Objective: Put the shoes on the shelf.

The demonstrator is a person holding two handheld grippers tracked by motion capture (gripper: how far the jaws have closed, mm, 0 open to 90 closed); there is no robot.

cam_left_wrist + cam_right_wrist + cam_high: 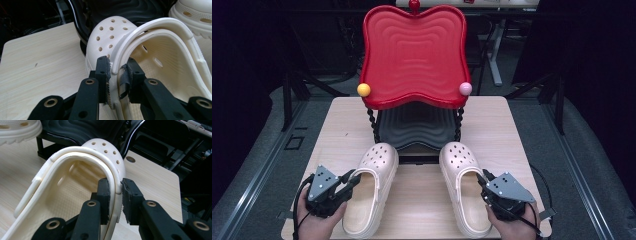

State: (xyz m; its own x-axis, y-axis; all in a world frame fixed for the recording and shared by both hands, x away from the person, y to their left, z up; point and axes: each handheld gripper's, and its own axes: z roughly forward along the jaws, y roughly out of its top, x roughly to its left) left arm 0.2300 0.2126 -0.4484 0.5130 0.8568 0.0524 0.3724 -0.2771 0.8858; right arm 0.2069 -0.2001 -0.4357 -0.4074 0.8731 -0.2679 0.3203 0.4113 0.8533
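Note:
Two cream clogs with holed toes lie side by side on the wooden table, toes pointing at the rack. My left gripper is shut on the outer side wall of the left clog; in the left gripper view the jaws pinch that wall and strap. On the other side, my right gripper is shut on the outer wall of the right clog, and the right gripper view shows its rim squeezed between the pads. A hand holds each gripper at the table's near edge.
A two-tier rack stands at the table's middle back: a red wavy top tray with a yellow ball and a pink ball on its corners, and a black lower tray under it. Twisted black posts flank the lower tray.

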